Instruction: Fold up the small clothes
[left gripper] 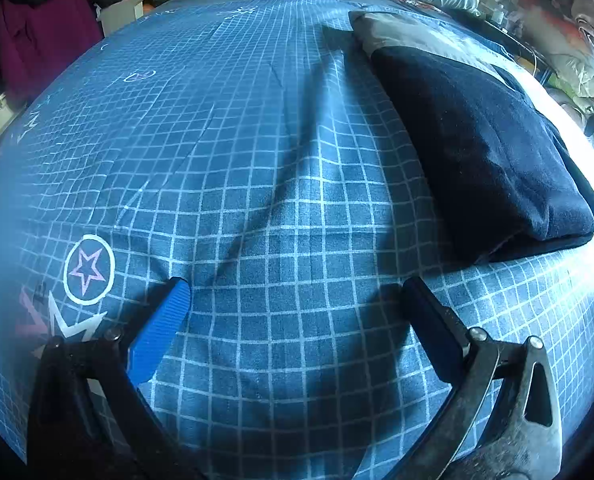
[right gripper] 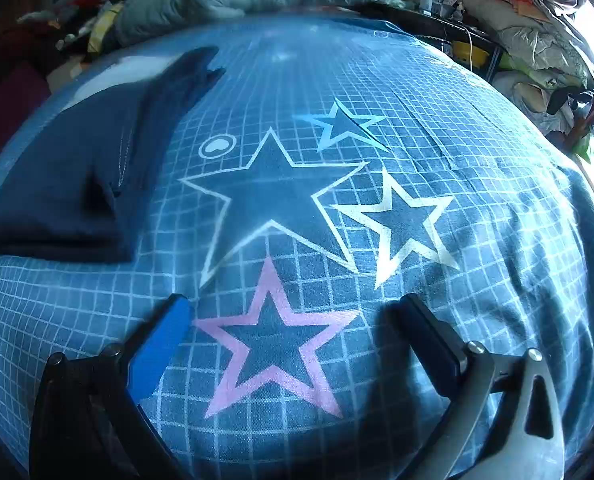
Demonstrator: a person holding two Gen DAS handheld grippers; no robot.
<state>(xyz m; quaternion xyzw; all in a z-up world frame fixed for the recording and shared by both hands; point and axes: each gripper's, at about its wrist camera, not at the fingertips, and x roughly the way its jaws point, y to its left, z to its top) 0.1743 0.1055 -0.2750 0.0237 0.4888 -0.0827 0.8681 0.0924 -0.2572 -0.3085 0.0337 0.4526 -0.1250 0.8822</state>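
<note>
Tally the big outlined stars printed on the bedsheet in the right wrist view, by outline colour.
White stars: 2
Pink star: 1
Light-blue star: 1
Total: 4

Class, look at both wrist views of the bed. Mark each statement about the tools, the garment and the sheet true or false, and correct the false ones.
1. The left tool is open and holds nothing. True.
2. The right tool grips the dark navy garment. False: it is open, apart from the garment.
3. The garment lies folded on the blue grid sheet. True.
4. A pink star lies between the right tool's fingers. True.
5. The sheet is plain white. False: blue, with a grid and stars.
</note>
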